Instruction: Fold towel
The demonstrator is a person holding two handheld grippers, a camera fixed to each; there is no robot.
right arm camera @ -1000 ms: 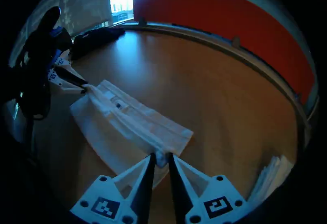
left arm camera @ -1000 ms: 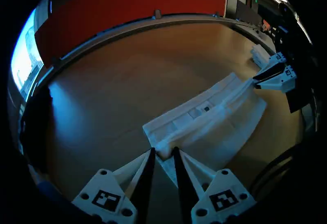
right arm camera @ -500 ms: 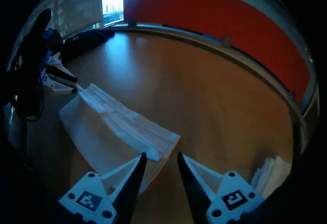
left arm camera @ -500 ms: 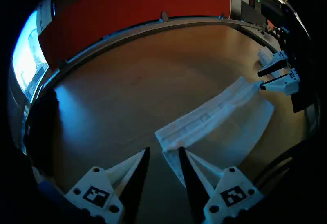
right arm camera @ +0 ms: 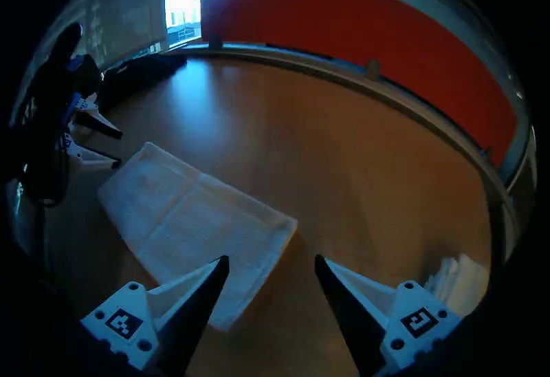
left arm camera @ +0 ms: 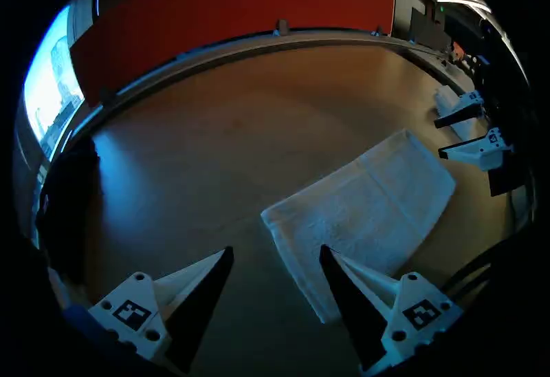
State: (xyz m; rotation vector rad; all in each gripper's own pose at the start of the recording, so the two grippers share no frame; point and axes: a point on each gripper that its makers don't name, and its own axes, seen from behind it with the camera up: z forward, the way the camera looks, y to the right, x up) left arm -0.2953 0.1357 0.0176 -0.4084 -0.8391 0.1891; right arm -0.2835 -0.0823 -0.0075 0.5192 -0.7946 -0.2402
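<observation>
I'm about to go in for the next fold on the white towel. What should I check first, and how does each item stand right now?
1. Left gripper open, holding nothing: ok.
2. Right gripper open, holding nothing: ok.
3. White terry towel lying flat on the wooden table: ok.
4. Towel's layers lined up edge to edge: cannot tell, the lower layer is hidden.
5. Stack of white cloths apart from the towel: ok.
6. Dark bundle near the table's far edge, apart from the towel: ok.
</observation>
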